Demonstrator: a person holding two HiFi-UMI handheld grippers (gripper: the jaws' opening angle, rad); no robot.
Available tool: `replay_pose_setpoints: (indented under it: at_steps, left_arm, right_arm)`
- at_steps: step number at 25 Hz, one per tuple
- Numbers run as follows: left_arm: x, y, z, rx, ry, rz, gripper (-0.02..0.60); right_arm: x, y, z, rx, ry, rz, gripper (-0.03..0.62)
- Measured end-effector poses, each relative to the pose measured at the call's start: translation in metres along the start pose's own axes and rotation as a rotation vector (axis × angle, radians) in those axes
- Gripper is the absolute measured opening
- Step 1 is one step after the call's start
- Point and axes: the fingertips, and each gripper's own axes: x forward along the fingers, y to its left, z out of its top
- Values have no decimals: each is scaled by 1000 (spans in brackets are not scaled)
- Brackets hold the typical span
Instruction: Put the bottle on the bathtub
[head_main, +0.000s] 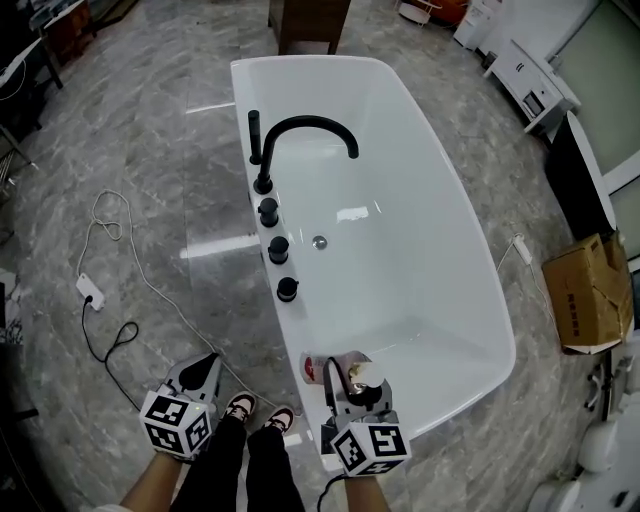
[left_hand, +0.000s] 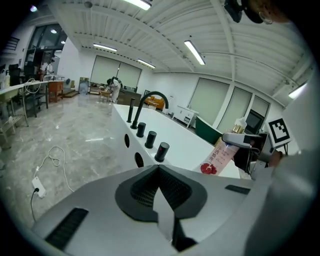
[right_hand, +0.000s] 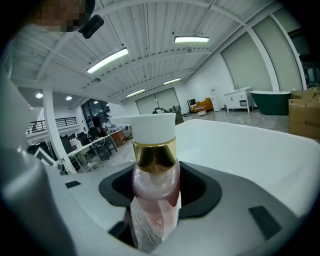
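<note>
Leftmost, the left gripper (head_main: 208, 362) hangs over the floor (head_main: 150, 150) beside the bathtub (head_main: 296, 325), jaws pressed together on nothing. Further right, the right gripper (head_main: 346, 370) is the nearer one: its jaws clamp the bottle (right_hand: 154, 177) round its body. The bottle leans, base toward the near rim, top away; contact with the rim cannot be confirmed. Black knobs (head_main: 278, 248) and the faucet (head_main: 305, 135) stand farther along, clear of it.
</note>
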Motion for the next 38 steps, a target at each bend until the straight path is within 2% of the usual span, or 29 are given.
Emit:
replay_pose_setpoints:
  at_steps: [25, 38]
  left_arm:
    - [-26, 68, -59, -148, 9, 162, 3]
    - [-25, 85, -58, -195, -31, 205, 3]
  right_arm:
    - [83, 12, 3, -86, 17, 87, 232]
    - [107, 17, 6, -122, 26, 105, 232]
